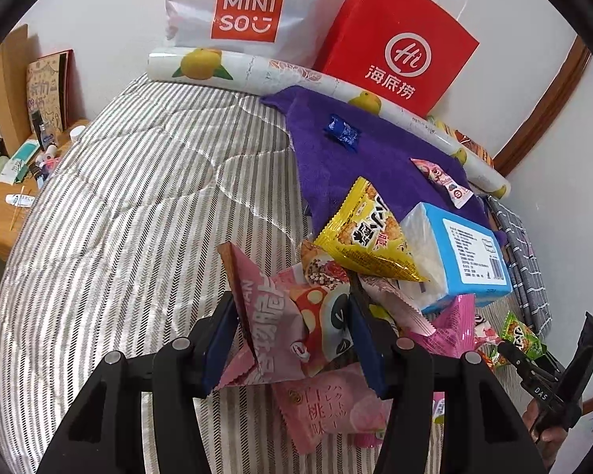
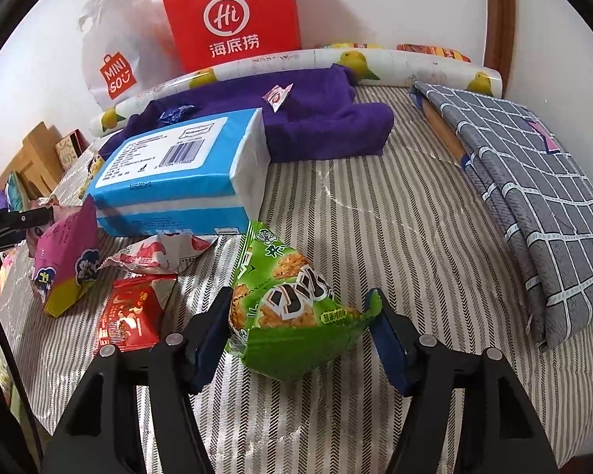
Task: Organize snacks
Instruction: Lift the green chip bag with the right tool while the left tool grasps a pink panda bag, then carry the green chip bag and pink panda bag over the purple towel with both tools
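Left of the tissue pack (image 1: 460,252), the left gripper (image 1: 292,339) is pinching a pink snack bag (image 1: 269,316) above the heap; a thin corner grip risks slipping. In front of that pack, the right gripper (image 2: 292,339) is clamping a green snack bag (image 2: 284,308), possibly crushing it.

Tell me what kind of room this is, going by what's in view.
Probably a bedroom: snacks lie on a striped quilted bedspread, a folded grey checked sheet sits alongside, and a cluttered wooden bedside table holds small toiletries.
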Tool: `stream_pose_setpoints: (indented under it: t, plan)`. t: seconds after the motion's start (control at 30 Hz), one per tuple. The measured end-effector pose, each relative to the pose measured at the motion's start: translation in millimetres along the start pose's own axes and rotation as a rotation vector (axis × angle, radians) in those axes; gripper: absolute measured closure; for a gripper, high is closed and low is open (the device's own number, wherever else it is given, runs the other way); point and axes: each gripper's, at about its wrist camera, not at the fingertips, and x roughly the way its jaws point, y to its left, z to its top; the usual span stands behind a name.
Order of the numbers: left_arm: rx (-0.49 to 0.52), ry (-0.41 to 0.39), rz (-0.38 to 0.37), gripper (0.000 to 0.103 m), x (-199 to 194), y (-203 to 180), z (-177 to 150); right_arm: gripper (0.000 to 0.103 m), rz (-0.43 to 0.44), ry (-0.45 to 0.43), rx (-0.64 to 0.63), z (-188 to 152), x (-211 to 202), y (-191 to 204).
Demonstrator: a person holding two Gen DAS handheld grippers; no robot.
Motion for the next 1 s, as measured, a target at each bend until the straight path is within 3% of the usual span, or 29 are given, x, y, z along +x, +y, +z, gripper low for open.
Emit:
stream_pose_setpoints:
  t: [0.27,0.47,0.73,1.0]
  plan:
    - [-0.011,-0.024,-0.018,0.050,-20.9,-4.5,6.4,0.039,-0.010,-0.062,-0.042,20.1,-28.3,7.4]
    - [0.005,-0.057,-0.027,0.050,-39.8,-19.3,22.2,0.039,-0.005,-0.123,-0.063,60.1,-55.4,17.0]
    - [0.049,-0.117,-0.020,0.050,-60.2,-50.2,65.8,0.039,0.035,-0.171,-0.068,130.1,-76.5,32.2]
    - [0.095,-0.154,-0.023,0.050,-54.9,-84.6,123.3,0.039,0.081,-0.191,-0.088,192.8,-66.7,39.6]
